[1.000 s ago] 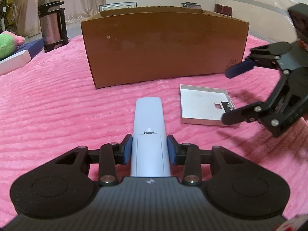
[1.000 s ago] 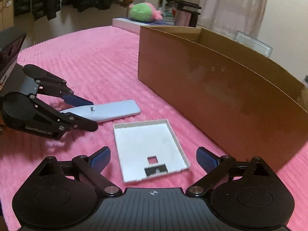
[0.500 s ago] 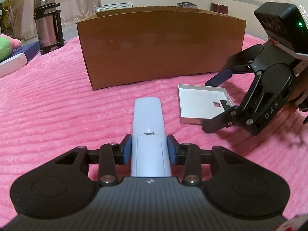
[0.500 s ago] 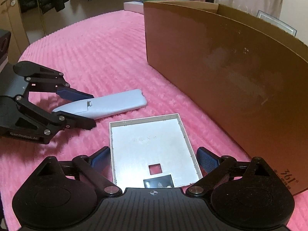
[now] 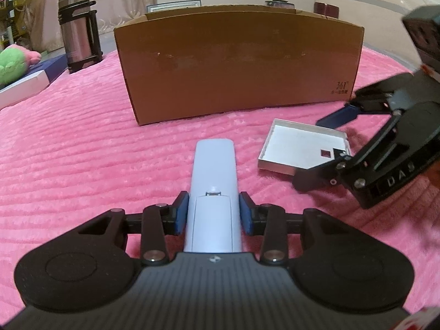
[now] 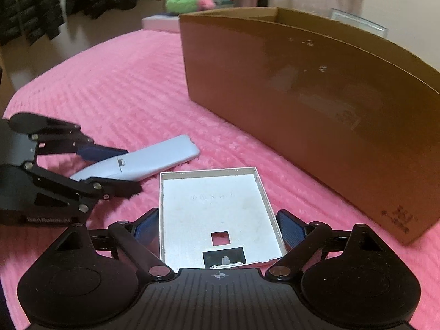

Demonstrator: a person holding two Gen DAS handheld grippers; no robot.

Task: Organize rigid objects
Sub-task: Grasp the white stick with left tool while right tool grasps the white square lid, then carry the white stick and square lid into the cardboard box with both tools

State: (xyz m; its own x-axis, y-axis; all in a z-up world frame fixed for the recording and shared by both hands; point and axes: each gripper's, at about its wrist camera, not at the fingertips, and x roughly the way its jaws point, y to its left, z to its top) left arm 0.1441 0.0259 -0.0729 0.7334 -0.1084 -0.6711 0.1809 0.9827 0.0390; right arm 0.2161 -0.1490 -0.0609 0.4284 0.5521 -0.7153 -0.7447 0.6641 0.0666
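Observation:
A light blue remote control (image 5: 214, 176) lies on the pink blanket, its back side up. My left gripper (image 5: 214, 213) is shut on its near end; it also shows in the right wrist view (image 6: 121, 170) with the remote (image 6: 154, 159). A shallow white metal tray (image 6: 217, 211) lies to the right of the remote. My right gripper (image 6: 220, 228) is open, its blue pads on either side of the tray's near end without clamping it. It shows in the left wrist view (image 5: 330, 148) over the tray (image 5: 299, 148).
A large brown cardboard box (image 5: 239, 63) stands open-topped behind both objects, also in the right wrist view (image 6: 316, 104). A steel thermos (image 5: 78, 27) and a green plush toy (image 5: 12, 64) sit at far left. Pink blanket (image 5: 82, 143) covers the surface.
My right gripper has moved forward and down so its open fingers now straddle the white tray. My left gripper stays shut on the remote, barely moved.

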